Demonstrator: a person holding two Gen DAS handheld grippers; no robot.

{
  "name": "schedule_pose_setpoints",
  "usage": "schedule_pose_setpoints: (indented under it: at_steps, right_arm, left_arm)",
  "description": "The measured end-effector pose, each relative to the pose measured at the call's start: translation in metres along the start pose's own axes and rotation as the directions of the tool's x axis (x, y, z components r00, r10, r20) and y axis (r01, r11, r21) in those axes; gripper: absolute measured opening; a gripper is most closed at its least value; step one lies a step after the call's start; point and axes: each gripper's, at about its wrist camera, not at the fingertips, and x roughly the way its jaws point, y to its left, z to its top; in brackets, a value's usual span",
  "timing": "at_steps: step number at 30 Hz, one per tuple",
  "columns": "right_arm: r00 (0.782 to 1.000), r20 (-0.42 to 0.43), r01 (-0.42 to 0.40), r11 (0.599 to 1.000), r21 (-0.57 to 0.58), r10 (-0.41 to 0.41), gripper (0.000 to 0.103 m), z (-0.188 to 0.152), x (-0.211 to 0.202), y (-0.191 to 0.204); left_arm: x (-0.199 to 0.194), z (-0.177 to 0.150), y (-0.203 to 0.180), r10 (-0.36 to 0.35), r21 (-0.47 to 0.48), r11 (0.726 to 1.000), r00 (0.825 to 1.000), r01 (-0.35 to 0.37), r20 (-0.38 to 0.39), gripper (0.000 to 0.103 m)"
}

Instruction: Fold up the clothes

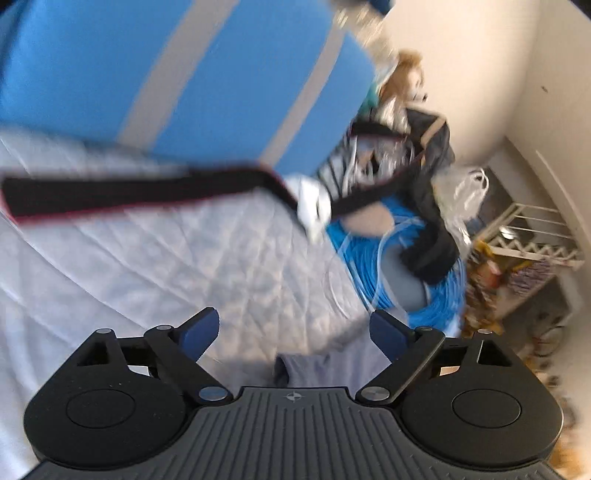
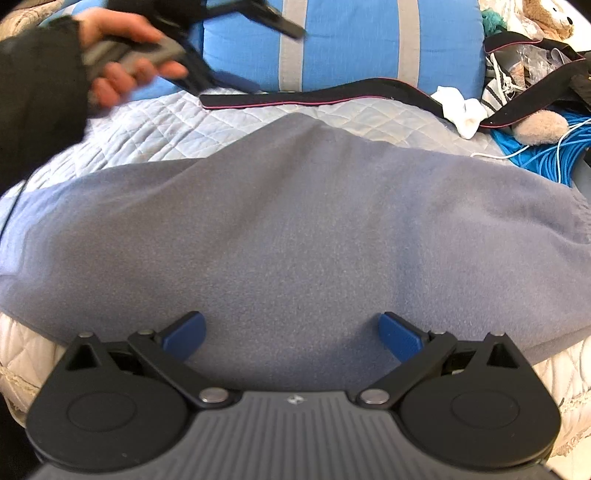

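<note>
Clearly, the grey fleece garment [image 2: 295, 229] lay spread flat across the quilted bedcover [image 2: 155, 125], filling most of your right wrist view, with one rounded edge reaching toward the pillow and its near hem just below your right gripper [image 2: 291, 334]. That gripper hung over the near part of the cloth with its blue-padded fingers [image 2: 184, 334] set wide apart and nothing between them; whether the pads touched the fleece could not be told.

Your left gripper [image 1: 293, 332] also had its fingers spread, holding nothing. It hovered over the pale quilt, and only a small fold of the grey garment [image 1: 306, 365] showed just beneath it. In the right wrist view your left hand [image 2: 122, 55] appeared at the upper left, blurred, wrapped around that tool's grey handle, well apart from the garment.

Beyond the garment, a long black strap with a pink edge [image 2: 314, 98] lay across the quilt at the foot of the blue pillow with grey stripes [image 2: 351, 40]. A white sock [image 2: 461, 109] sat on the strap's right end. Farther right, a coil of blue cable [image 1: 436, 295] lay beside the bed with a black garment [image 1: 432, 236] draped over it, and a tan plush toy [image 2: 546, 18] rested at the top corner. A white wire rack [image 1: 532, 229] stood against the cream wall.
</note>
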Motion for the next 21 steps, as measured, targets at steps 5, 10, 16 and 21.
schedule_pose_setpoints:
  at_steps: [5,10,16,21]
  right_arm:
    - [1.000,-0.001,0.008,1.000,0.009,-0.008,0.103,0.000,0.000,0.001]
    - [0.999,-0.001,0.033,0.999,0.021,-0.033,0.103,0.000,-0.001,0.004]
    - [0.999,-0.003,0.052,0.997,0.050,-0.052,0.103,-0.001,-0.003,0.006]
    - [0.998,-0.009,0.064,0.996,0.059,-0.064,0.103,-0.001,-0.003,0.008]
  left_arm:
    - [-0.073,-0.032,-0.031,0.077,0.128,0.987,0.987,-0.095,0.140,0.094]
    - [-0.131,-0.065,-0.026,0.158,0.149,0.974,0.984,-0.169,0.082,0.094]
    - [-0.156,-0.090,0.017,0.210,0.077,0.975,0.978,-0.208,-0.012,0.092]
    - [-0.140,-0.096,0.048,0.235,0.054,0.971,0.967,-0.231,-0.095,0.060]
